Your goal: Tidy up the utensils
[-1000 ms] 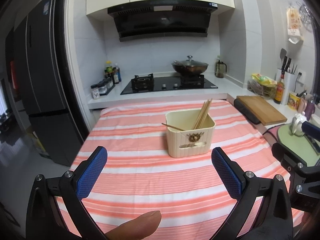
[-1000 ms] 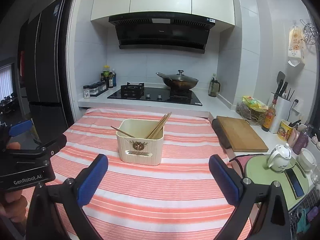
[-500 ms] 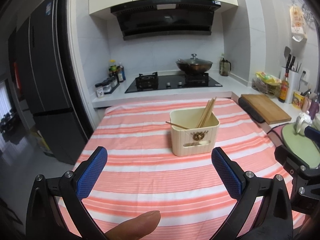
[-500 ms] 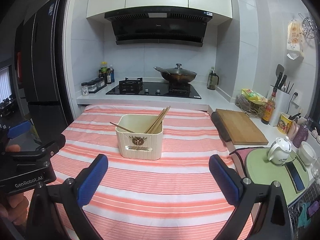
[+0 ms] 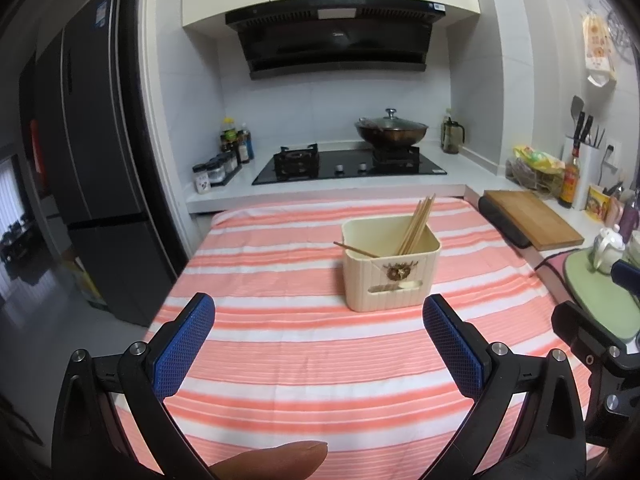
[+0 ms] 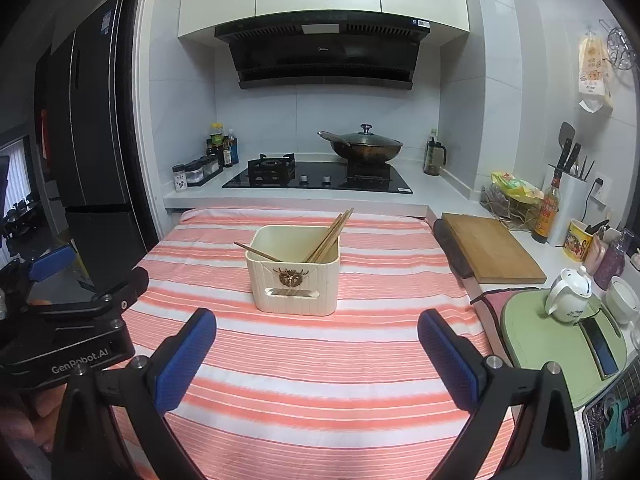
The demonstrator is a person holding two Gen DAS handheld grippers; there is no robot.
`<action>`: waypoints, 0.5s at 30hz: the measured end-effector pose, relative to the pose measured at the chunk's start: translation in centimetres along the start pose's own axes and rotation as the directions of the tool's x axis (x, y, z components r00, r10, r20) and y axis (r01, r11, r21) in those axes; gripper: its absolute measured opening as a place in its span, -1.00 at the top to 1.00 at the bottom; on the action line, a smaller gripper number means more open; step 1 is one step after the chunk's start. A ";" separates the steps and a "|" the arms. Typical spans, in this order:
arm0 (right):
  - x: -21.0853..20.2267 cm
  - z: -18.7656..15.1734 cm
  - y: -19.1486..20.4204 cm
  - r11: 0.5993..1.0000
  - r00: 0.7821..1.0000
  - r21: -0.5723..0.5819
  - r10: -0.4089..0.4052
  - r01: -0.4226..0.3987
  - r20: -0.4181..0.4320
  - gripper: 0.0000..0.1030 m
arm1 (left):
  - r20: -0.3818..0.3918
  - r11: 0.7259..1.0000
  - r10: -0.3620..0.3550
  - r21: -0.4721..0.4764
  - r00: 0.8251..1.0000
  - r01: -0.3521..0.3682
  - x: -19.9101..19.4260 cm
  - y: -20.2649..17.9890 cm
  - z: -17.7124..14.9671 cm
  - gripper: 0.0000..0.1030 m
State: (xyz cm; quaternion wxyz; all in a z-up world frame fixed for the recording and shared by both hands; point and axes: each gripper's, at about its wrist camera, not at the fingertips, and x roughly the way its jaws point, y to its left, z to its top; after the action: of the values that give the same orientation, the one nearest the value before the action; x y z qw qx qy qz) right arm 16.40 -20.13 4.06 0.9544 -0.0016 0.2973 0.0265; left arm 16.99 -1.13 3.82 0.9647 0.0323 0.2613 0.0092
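Observation:
A cream utensil box (image 5: 390, 276) stands on the striped cloth, also in the right wrist view (image 6: 294, 280). Several wooden chopsticks (image 5: 416, 226) lean in its right side, and one chopstick (image 5: 354, 249) lies across its left rim. They also show in the right wrist view (image 6: 328, 236). My left gripper (image 5: 320, 340) is open and empty, well short of the box. My right gripper (image 6: 316, 348) is open and empty, also short of the box. The left gripper's body (image 6: 72, 320) shows at the left of the right wrist view.
The table has a pink and white striped cloth (image 6: 320, 380). A wooden cutting board (image 6: 490, 248), a teapot (image 6: 568, 294) on a green mat and a utensil holder (image 6: 572, 200) stand to the right. A stove (image 5: 348, 164) with a wok (image 5: 392, 130) is behind.
Both grippers have drawn back and risen a little, so the box looks slightly farther. Both stay open and empty.

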 end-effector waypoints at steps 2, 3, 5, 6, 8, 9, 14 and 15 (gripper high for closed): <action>-0.1 0.0 0.0 1.000 1.000 0.000 0.002 -0.002 0.001 -0.99 | 0.002 1.000 0.000 0.001 1.000 0.000 0.0 -0.1 0.0 -1.00; -0.2 0.0 0.0 1.000 1.000 0.001 0.005 -0.005 0.002 -0.99 | 0.003 1.000 0.000 0.001 1.000 0.000 0.0 -0.1 0.0 -1.00; -0.2 0.0 -0.1 1.000 1.000 0.003 0.010 -0.010 0.005 -0.99 | 0.003 1.000 0.000 0.002 1.000 0.000 0.0 -0.2 0.0 -1.00; -0.2 0.0 -0.1 1.000 1.000 0.003 0.013 -0.013 0.005 -0.99 | 0.003 1.000 0.000 0.003 1.000 0.000 0.0 -0.2 0.0 -1.00; -0.1 0.0 -0.1 1.000 1.000 0.003 0.019 -0.019 0.005 -0.99 | 0.001 1.000 0.000 0.004 1.000 0.000 0.1 -0.4 0.0 -1.00; -0.1 -0.1 -0.2 1.000 1.000 0.004 0.019 -0.019 0.003 -0.99 | 0.000 1.000 0.001 0.005 1.000 -0.001 0.1 -0.4 0.0 -1.00; 0.2 -0.2 -0.4 1.000 1.000 0.006 0.009 -0.009 0.002 -0.99 | -0.010 1.000 -0.002 0.006 1.000 0.002 0.4 -0.6 0.0 -1.00; 0.2 -0.2 -0.4 1.000 1.000 0.006 0.004 -0.004 0.001 -0.99 | -0.011 1.000 -0.002 0.006 1.000 0.002 0.4 -0.6 0.0 -1.00</action>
State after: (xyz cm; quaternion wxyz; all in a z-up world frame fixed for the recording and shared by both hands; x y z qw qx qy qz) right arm 16.51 -20.55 3.78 0.9545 0.0017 0.2968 0.0277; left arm 17.37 -1.74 3.56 0.9632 0.0351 0.2665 0.0078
